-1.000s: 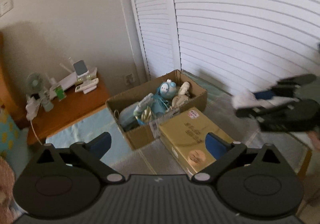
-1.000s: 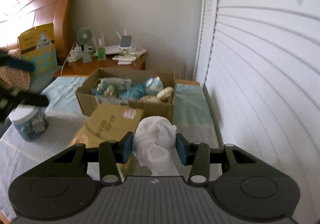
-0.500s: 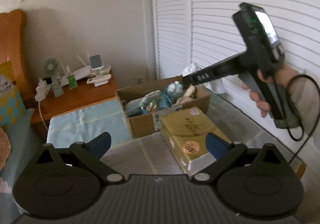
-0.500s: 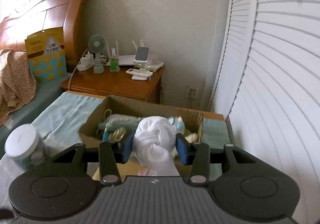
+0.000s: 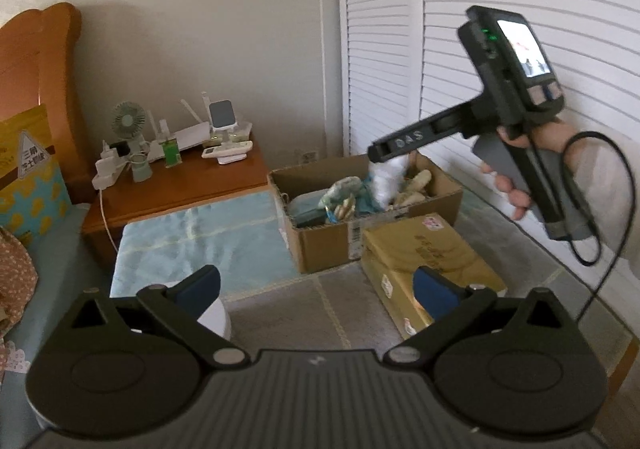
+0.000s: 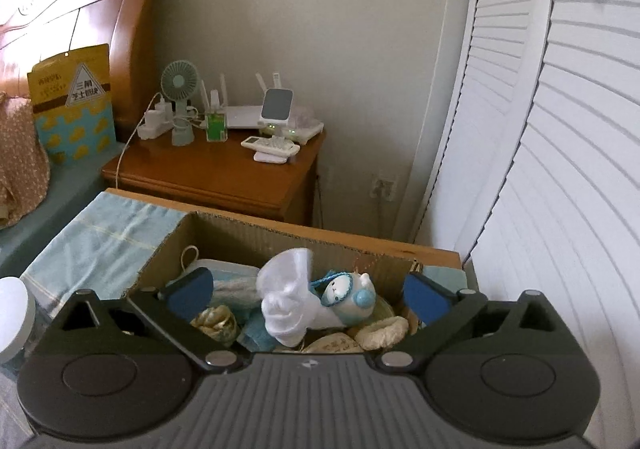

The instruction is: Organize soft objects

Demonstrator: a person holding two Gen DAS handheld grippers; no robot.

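A brown cardboard box [image 5: 320,245] [image 6: 224,237] holds several soft toys, among them a blue and white doll [image 6: 350,295]. A white rolled cloth [image 6: 288,301] lies in the box between the open jaws of my right gripper [image 6: 308,291], no longer held. In the left wrist view the right gripper [image 5: 384,163] hangs over the box with the white cloth [image 5: 384,185] just below it. My left gripper [image 5: 316,285] is open and empty, well in front of the box.
A yellow carton [image 5: 428,261] lies beside the box. A white-lidded jar [image 5: 216,319] stands near my left fingers. A wooden nightstand [image 6: 224,177] with a fan and small devices stands behind, a bed at the left, louvred doors [image 6: 560,129] at the right.
My right gripper moved forward over the box, opened and let go of the white cloth, which dropped among the toys. My left gripper stayed open and drew back a little.
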